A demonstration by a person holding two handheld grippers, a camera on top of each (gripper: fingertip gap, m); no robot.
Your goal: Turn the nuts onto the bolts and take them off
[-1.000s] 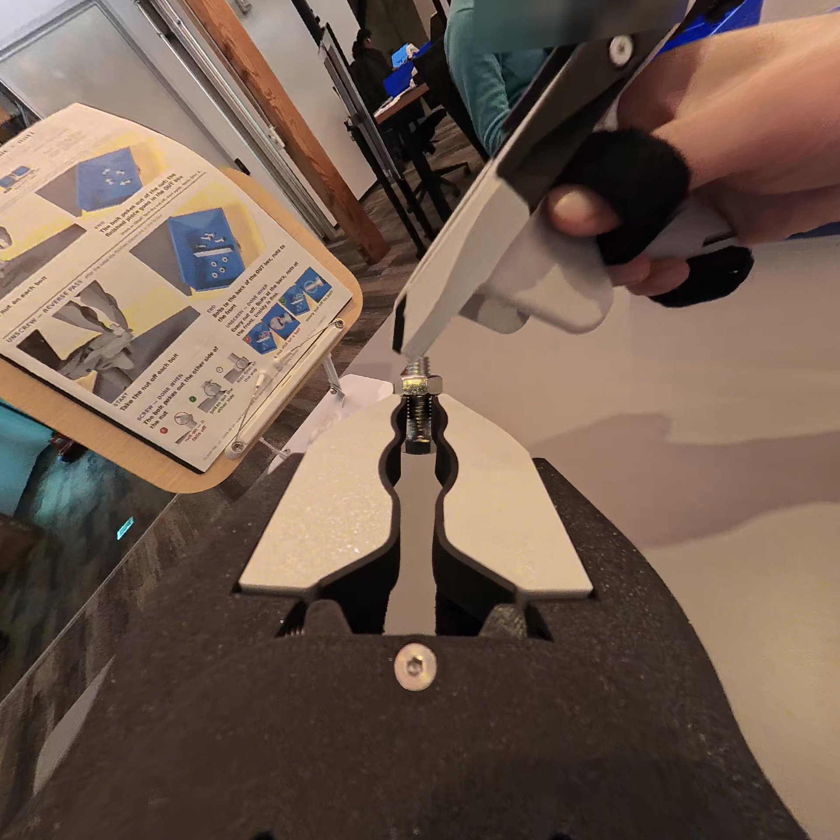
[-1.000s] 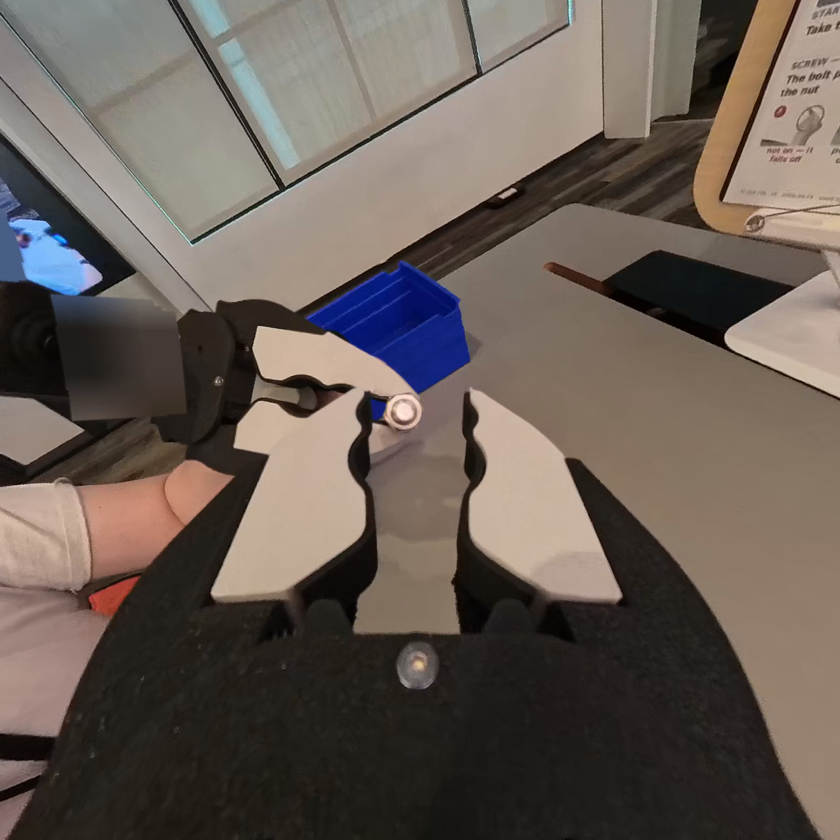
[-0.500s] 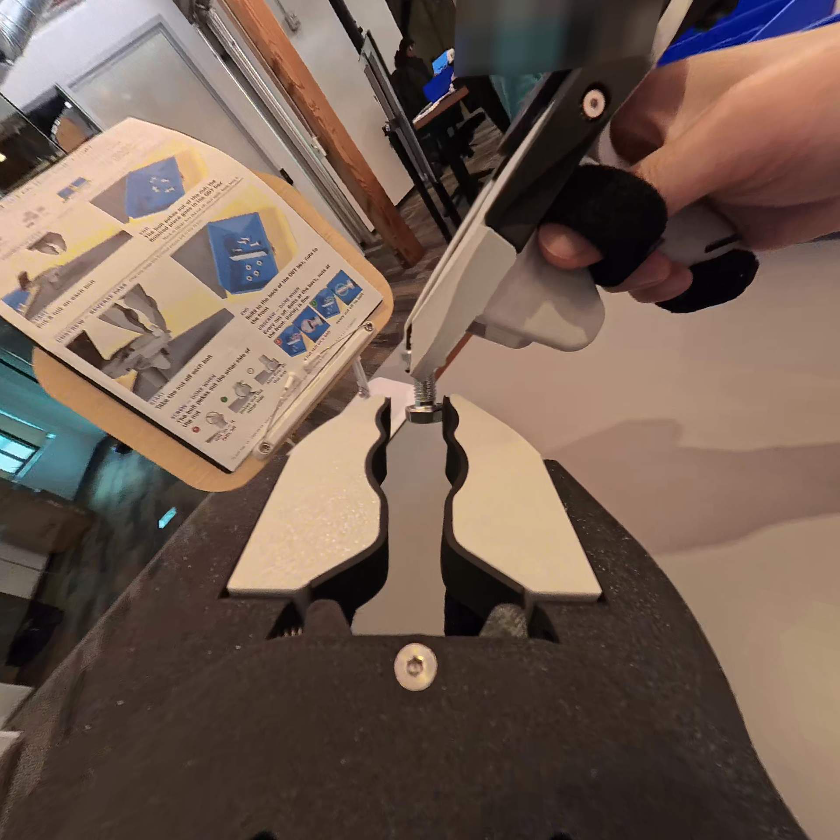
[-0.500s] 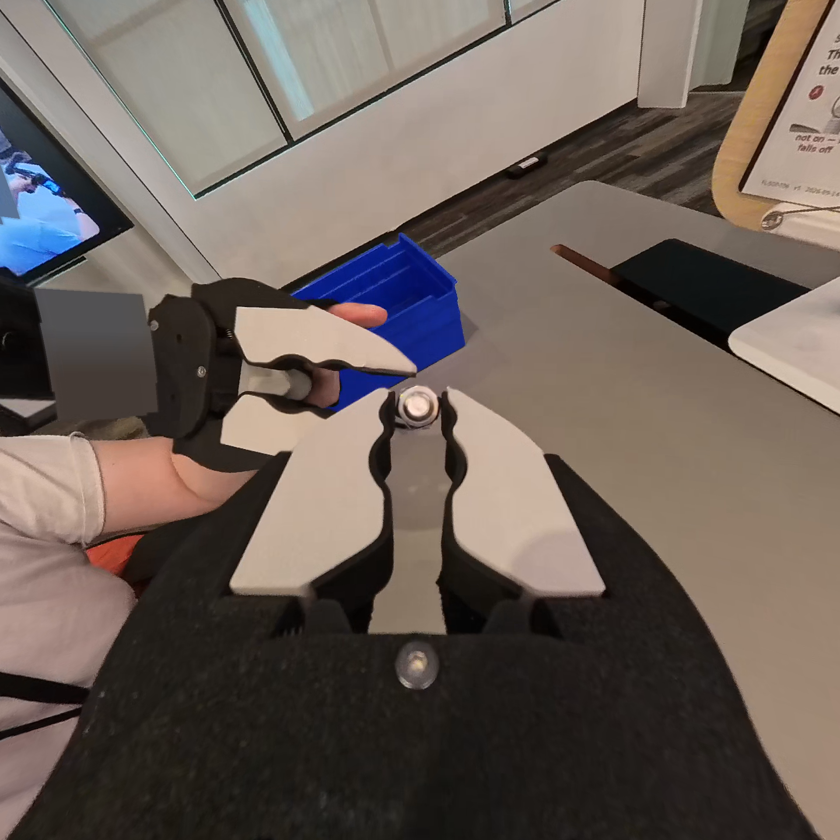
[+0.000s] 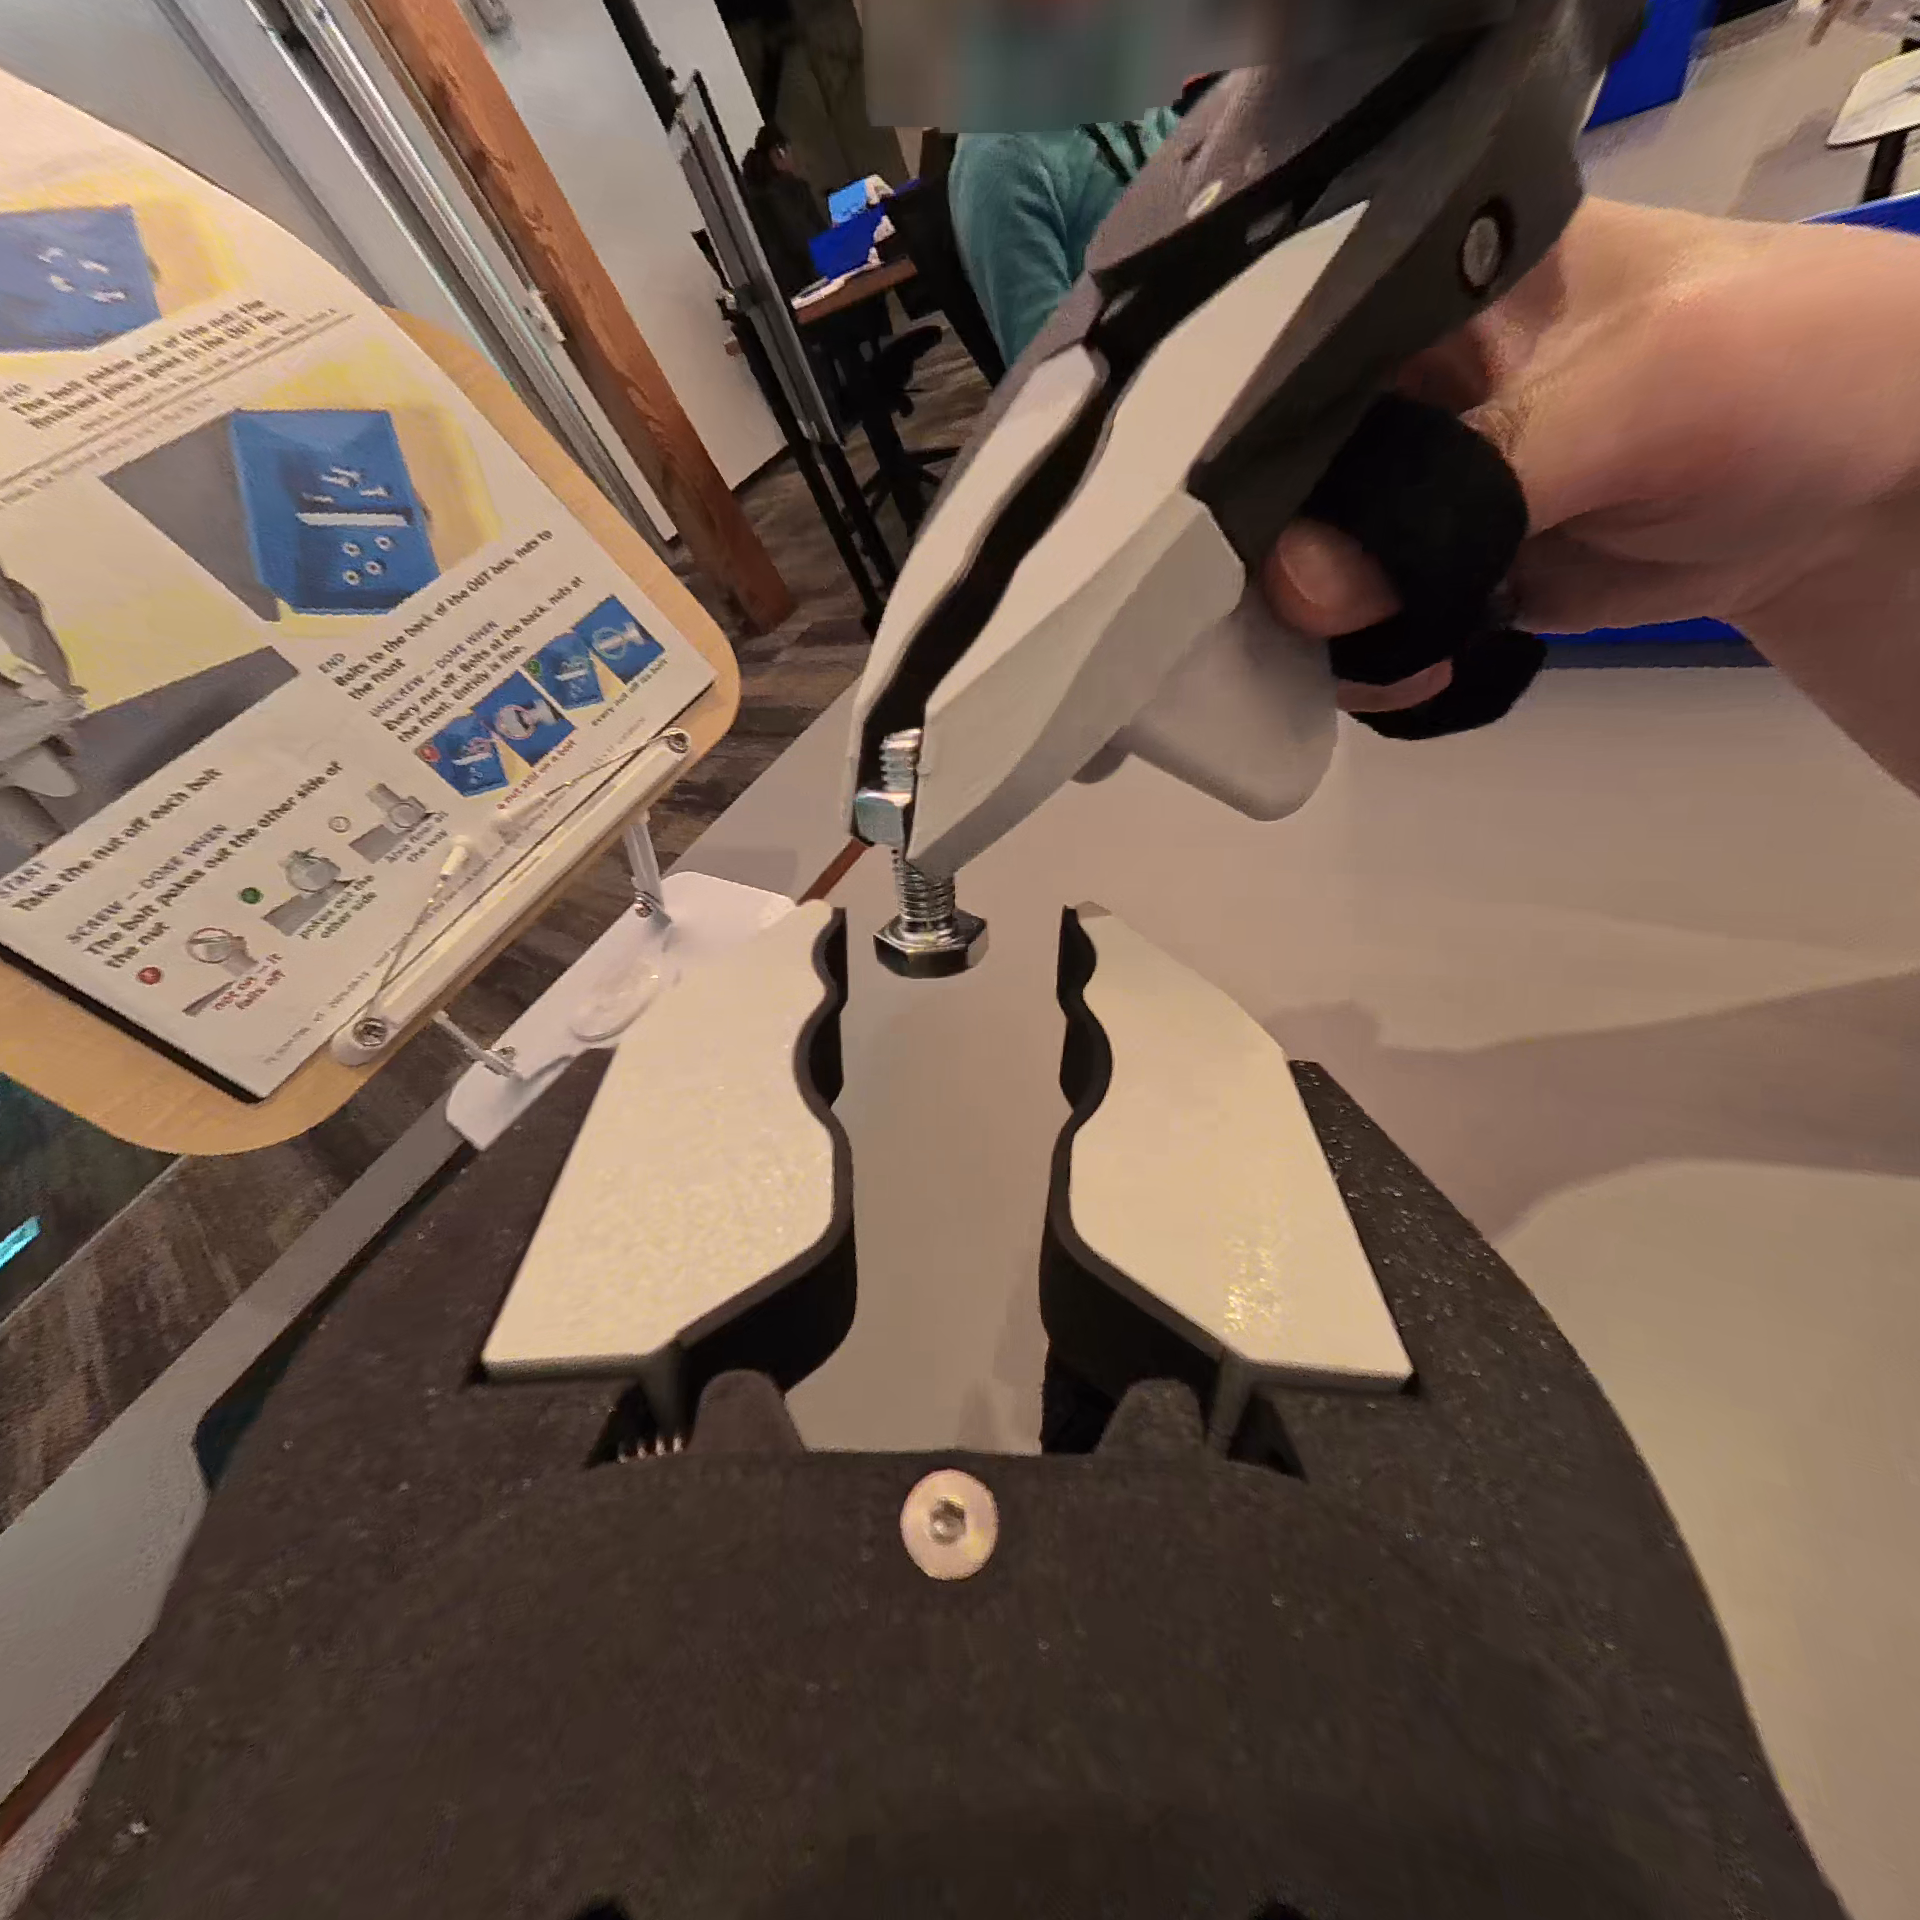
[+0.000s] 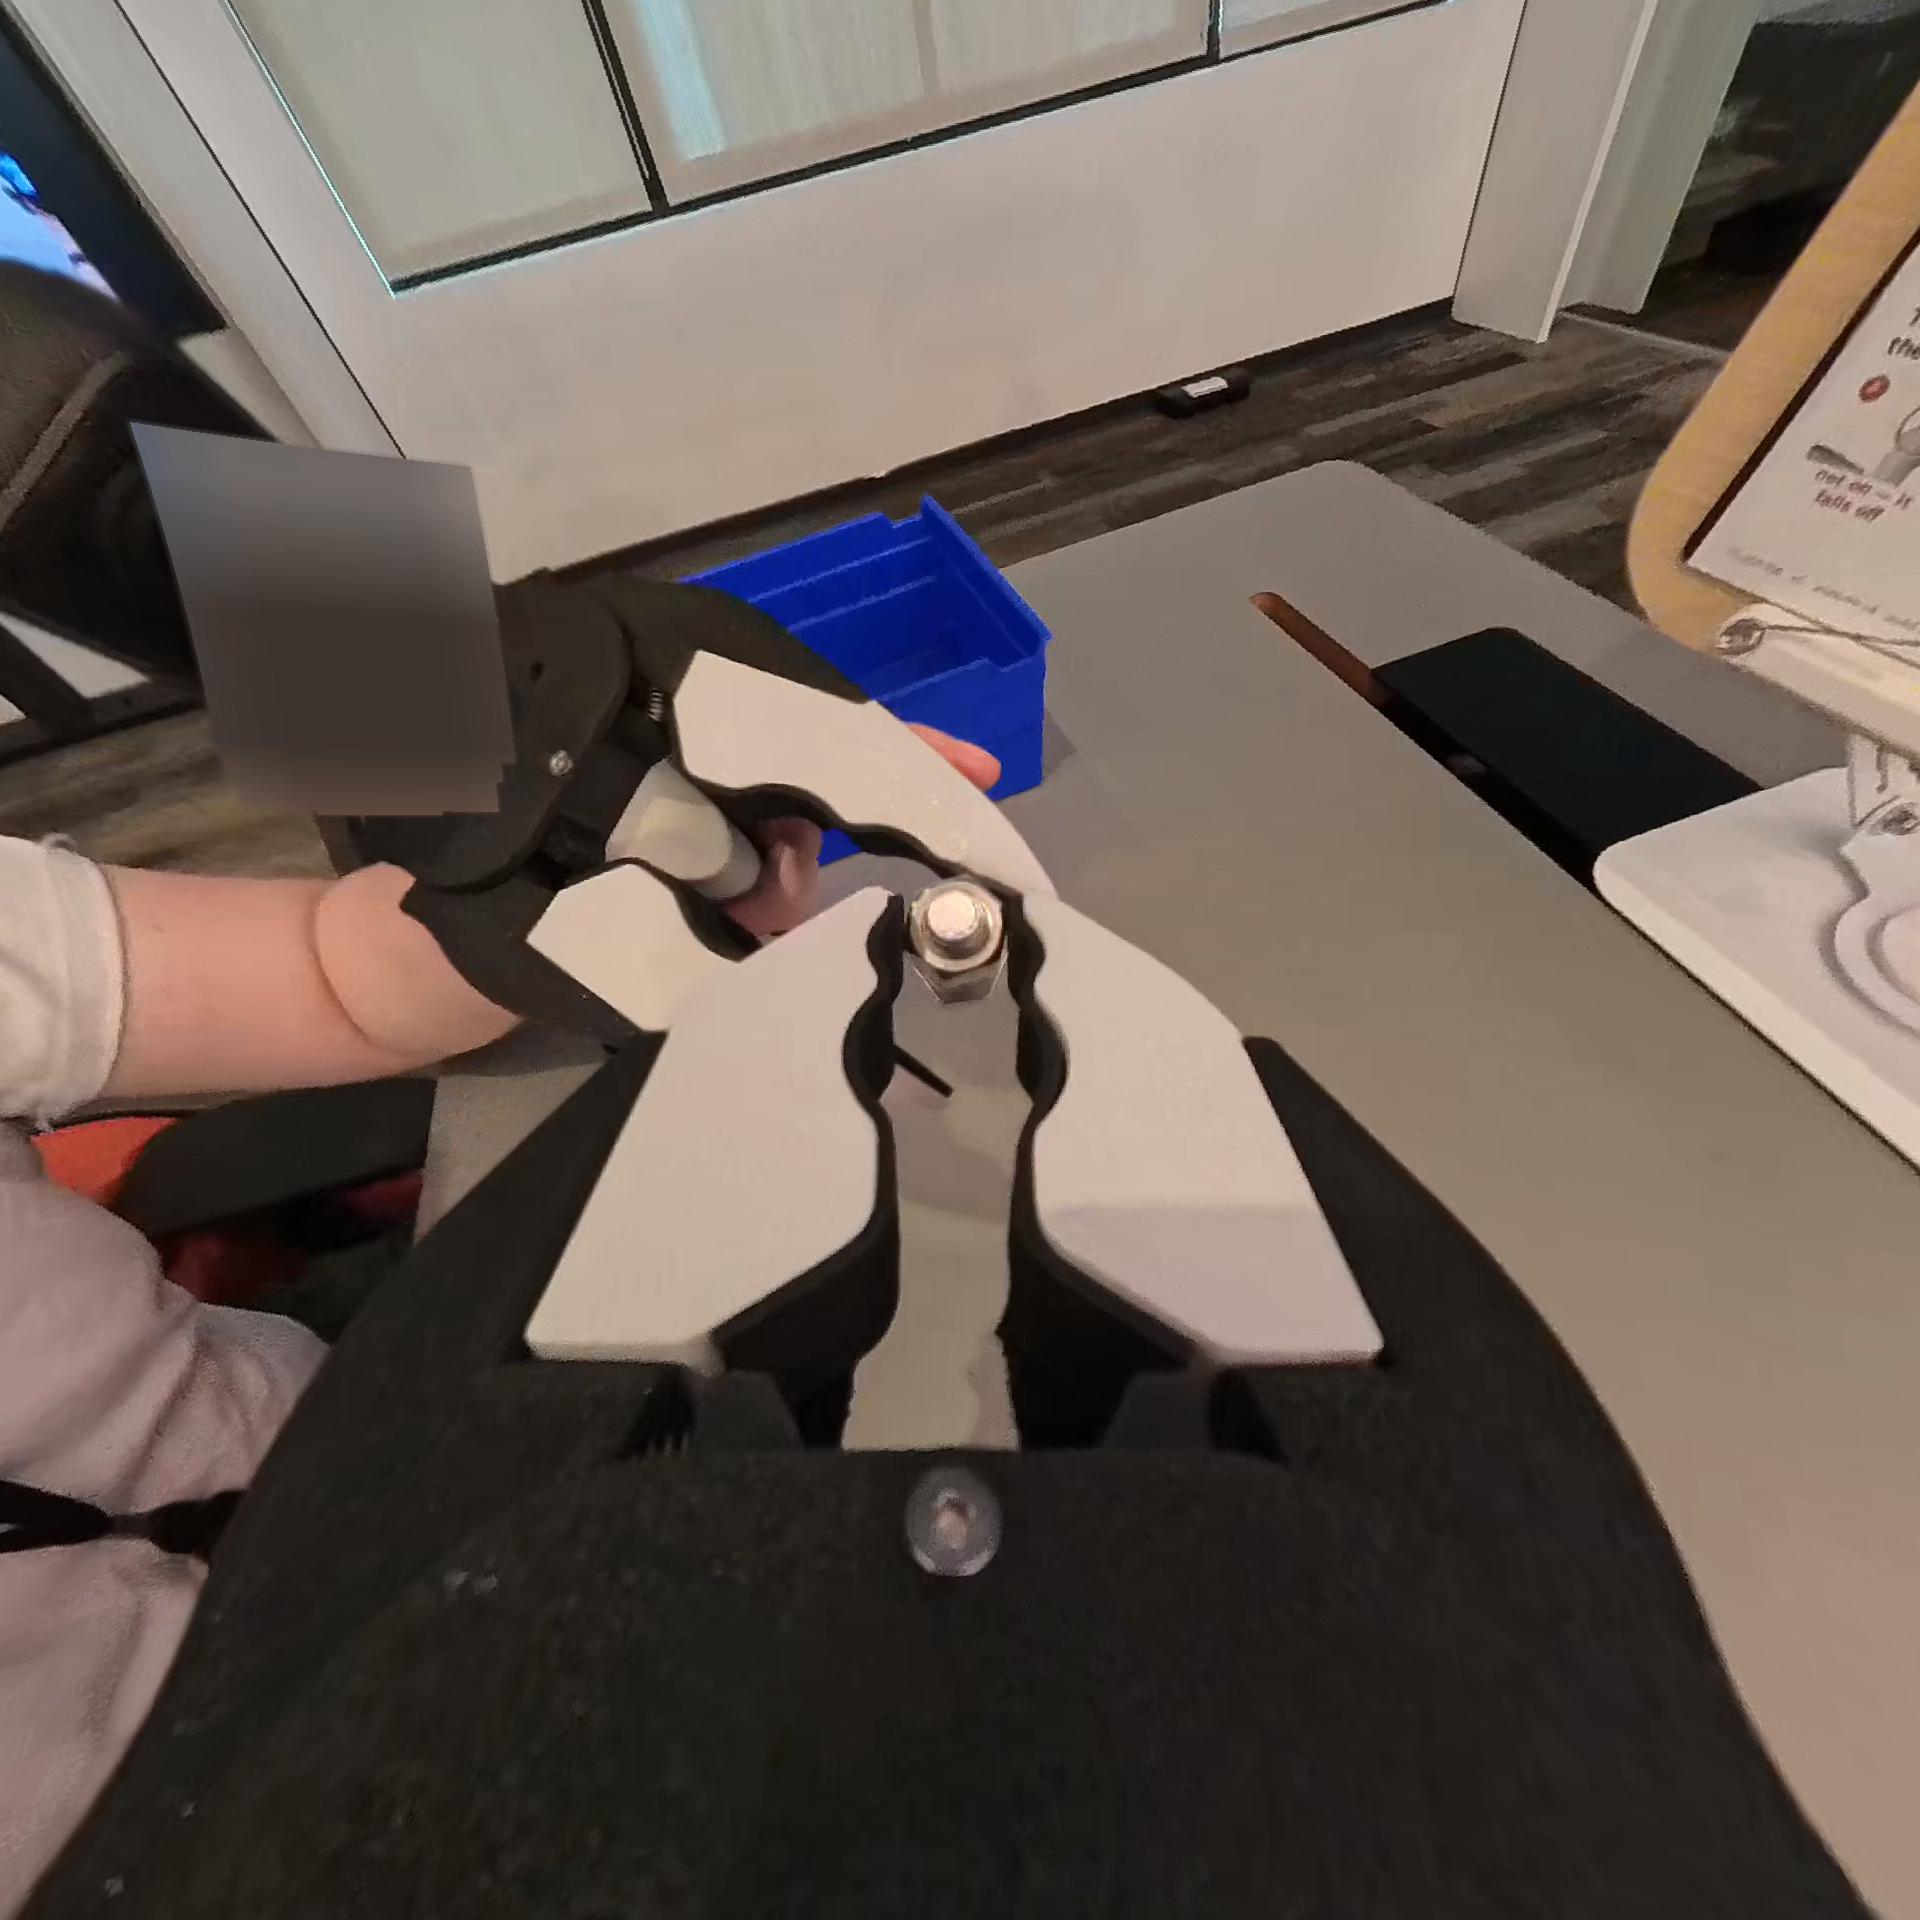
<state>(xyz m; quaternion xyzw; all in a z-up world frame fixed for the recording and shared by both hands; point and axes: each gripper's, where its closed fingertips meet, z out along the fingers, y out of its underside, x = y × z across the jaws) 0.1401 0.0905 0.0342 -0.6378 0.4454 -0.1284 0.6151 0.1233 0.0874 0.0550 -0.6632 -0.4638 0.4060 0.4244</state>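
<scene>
In the left wrist view my left gripper (image 5: pixel 948 920) is open, and its fingertips stand apart on either side of the silver bolt's hex head (image 5: pixel 928 940) without touching it. My right gripper (image 5: pixel 896 821) reaches in from the upper right, shut on the silver nut (image 5: pixel 881 812). The bolt's thread passes through the nut, so the bolt hangs from it above the grey table (image 5: pixel 1455 935). In the right wrist view my right gripper (image 6: pixel 954 914) pinches the nut (image 6: pixel 956 971), with the bolt's end (image 6: pixel 951 920) facing the camera. The open left gripper (image 6: pixel 831 883) sits just behind.
A blue bin (image 6: pixel 914 634) stands on the table beyond the grippers. An instruction board (image 5: pixel 312 675) on a white stand (image 5: pixel 623 987) is at the left of the left wrist view. A black pad (image 6: pixel 1538 727) lies near the stand. A person sits at a desk in the background. Only a small space, under 4 cm, lies between the two pairs of fingers.
My left gripper was shut on the bolt's shank and has opened and let it go. My right gripper closed on the nut and now carries nut and bolt.
</scene>
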